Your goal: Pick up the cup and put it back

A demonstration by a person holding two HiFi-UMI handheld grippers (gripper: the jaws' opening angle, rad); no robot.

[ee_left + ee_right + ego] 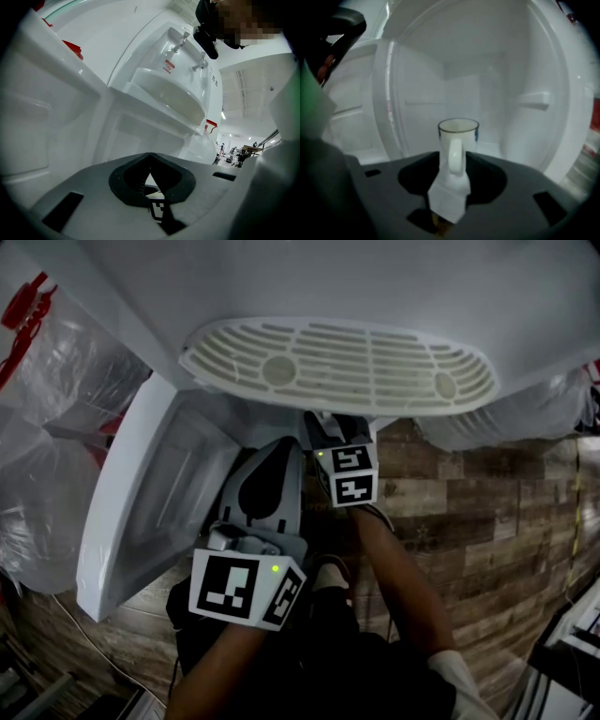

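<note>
Wood-pattern floor [469, 493] underfoot, with clear plastic bags [42, 390] heaped at one side. A white cabinet [328, 277] stands on the floor, a slotted vent grille [337, 367] set into its top. Its door [141, 493] hangs wide open, moulded inner face showing. The person leans over it from above, both forearms reaching down toward the opening. The left gripper [150, 154] sits just beside the open door, roughly level. Its jaw tips meet at a point with nothing caught between them, so it is closed and empty. Its marker cube [246, 585] faces up toward the head camera. The right gripper [453, 153] reaches in under the cabinet top, angled somewhat downward, and its own marker cube [345, 474] is just visible below the overhang. Its jaws stand wide apart. In its own view the cup [468, 136] stands upright on the white cabinet floor [501, 147], straight ahead and in line with the gap. The handle points back at the gripper and falls between the two jaw tips. The pads do not appear to press on the cup. It is white with a dark rim line and a small blue mark on one side.
</note>
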